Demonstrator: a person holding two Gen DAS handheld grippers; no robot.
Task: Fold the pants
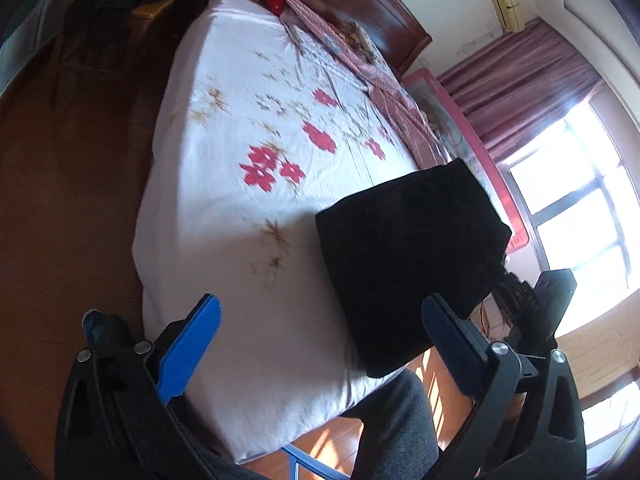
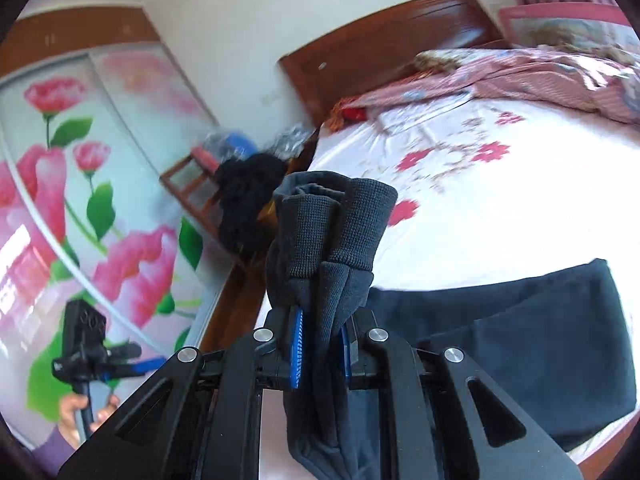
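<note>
Dark pants [image 1: 408, 260] lie as a flat black bundle on the near right corner of the flowered bed sheet [image 1: 240, 200]. My left gripper [image 1: 324, 336] hovers just before that bundle, its blue pads [image 1: 200, 340] wide apart with nothing between them. In the right wrist view my right gripper [image 2: 320, 320] is shut on the pants' ribbed cuffs [image 2: 332, 240], which bunch up above the pads, while the rest of the dark cloth [image 2: 520, 340] trails to the right onto the bed. A hand [image 2: 76, 408] holds the left gripper [image 2: 160, 362] at the lower left of that view.
A wooden headboard [image 2: 392, 40] and a pink quilt [image 2: 520, 76] lie along the far side of the bed. A wooden chair [image 2: 196, 184] piled with dark clothes stands beside it, before a flowered wardrobe door [image 2: 80, 200]. A bright window [image 1: 580, 200] is on the right. A grey-clad leg [image 1: 392, 420] is near the bed's corner.
</note>
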